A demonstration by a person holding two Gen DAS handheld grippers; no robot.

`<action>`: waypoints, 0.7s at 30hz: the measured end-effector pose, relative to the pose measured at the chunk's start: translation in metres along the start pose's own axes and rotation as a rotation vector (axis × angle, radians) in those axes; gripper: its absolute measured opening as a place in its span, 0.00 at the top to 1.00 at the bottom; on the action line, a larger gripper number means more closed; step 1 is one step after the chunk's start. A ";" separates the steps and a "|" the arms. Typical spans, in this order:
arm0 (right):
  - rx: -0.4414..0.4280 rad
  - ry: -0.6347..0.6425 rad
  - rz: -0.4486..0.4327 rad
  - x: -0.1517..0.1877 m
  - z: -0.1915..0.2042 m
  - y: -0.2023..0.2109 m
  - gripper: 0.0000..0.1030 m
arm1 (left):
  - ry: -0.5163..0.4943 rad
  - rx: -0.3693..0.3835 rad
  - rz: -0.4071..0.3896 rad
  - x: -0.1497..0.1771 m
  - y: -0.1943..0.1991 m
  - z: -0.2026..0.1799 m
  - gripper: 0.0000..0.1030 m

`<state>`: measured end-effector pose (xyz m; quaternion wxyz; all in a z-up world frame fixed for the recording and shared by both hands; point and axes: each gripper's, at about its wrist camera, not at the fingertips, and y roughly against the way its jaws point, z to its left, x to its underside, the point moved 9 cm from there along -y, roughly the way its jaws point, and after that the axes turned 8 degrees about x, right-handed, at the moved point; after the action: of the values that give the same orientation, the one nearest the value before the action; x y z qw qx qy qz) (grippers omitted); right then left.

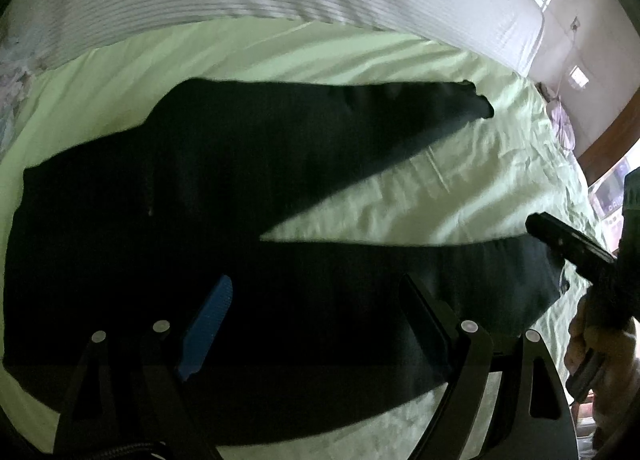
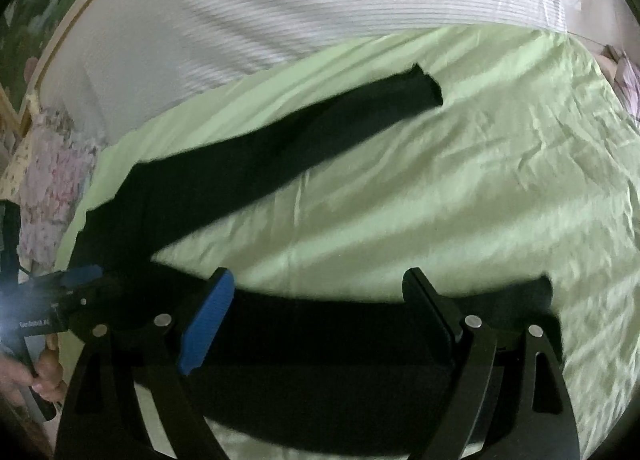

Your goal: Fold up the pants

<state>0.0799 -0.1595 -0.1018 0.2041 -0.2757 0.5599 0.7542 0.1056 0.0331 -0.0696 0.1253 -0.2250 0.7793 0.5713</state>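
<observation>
Nothing is folded yet, I judge: the pants lie flat on the green bed with both legs spread in a V, so every fold is left to do. My left claw is released, its fingers wide apart above the near leg at the bottom of the frame, the waist off to the left. My right claw is released too, over the near leg's lower end, the hem at lower right, the far leg running toward upper centre.
</observation>
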 end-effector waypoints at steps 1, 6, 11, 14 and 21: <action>-0.002 0.000 0.002 -0.007 -0.001 -0.002 0.16 | 0.000 0.003 0.000 -0.006 -0.001 0.001 0.16; 0.013 0.014 -0.023 -0.047 -0.011 -0.011 0.16 | -0.020 0.010 0.004 -0.037 -0.005 0.003 0.16; 0.026 0.023 -0.025 -0.083 -0.019 -0.023 0.16 | -0.011 0.029 0.025 -0.066 -0.015 0.009 0.16; 0.030 0.025 -0.022 -0.103 -0.026 -0.032 0.16 | -0.013 0.038 0.032 -0.085 -0.024 0.013 0.16; 0.050 0.024 0.000 -0.144 -0.046 -0.056 0.16 | -0.064 -0.005 0.067 -0.120 -0.054 0.026 0.16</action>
<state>0.2330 -0.1869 -0.0606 0.2042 -0.2799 0.5808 0.7367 0.2352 0.0692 -0.0688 0.1306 -0.1807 0.7806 0.5839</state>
